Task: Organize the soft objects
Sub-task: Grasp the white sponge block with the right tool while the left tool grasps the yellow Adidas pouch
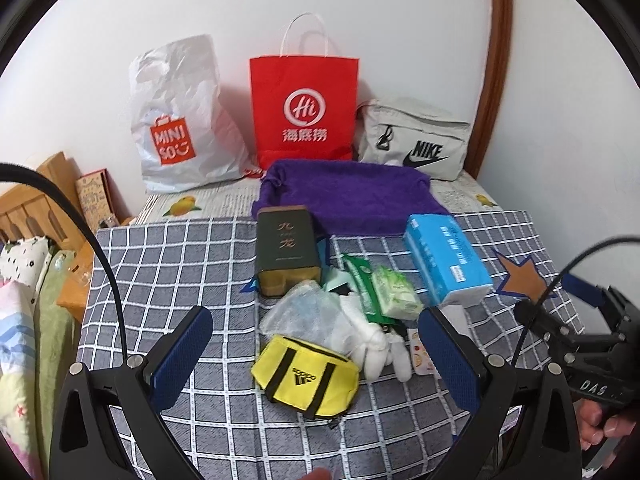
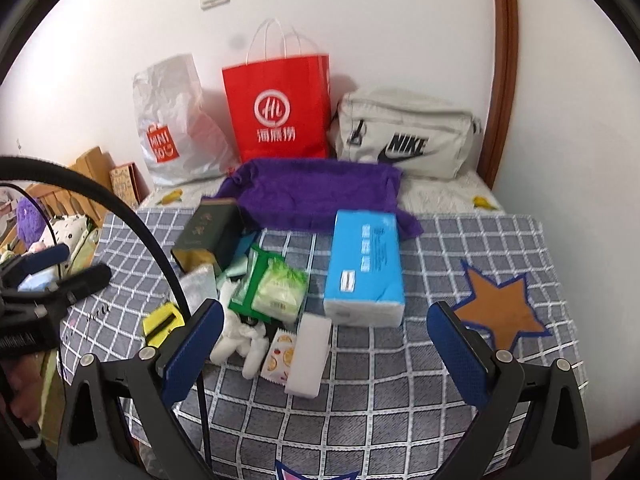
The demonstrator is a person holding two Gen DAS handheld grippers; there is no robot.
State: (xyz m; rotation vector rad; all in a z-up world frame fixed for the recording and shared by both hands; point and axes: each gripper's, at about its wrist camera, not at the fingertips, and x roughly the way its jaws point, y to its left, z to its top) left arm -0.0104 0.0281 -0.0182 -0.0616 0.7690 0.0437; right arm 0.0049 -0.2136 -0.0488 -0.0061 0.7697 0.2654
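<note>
A pile of small items lies on a grey checked cloth (image 1: 180,264): a yellow pouch (image 1: 306,380), a white plush toy (image 1: 380,348), a green wipes pack (image 1: 394,292), a clear plastic bag (image 1: 304,312), a dark green box (image 1: 288,250), a blue tissue pack (image 1: 444,258) and a purple towel (image 1: 348,196). My left gripper (image 1: 316,344) is open above the yellow pouch and holds nothing. My right gripper (image 2: 324,340) is open over a white block (image 2: 310,354) just in front of the tissue pack (image 2: 364,268), and holds nothing.
Against the wall stand a white Miniso bag (image 1: 176,120), a red paper bag (image 1: 304,112) and a grey Nike bag (image 1: 416,140). A wooden bed frame (image 1: 36,200) with bedding lies to the left. A star patch (image 2: 500,304) is on the cloth at right.
</note>
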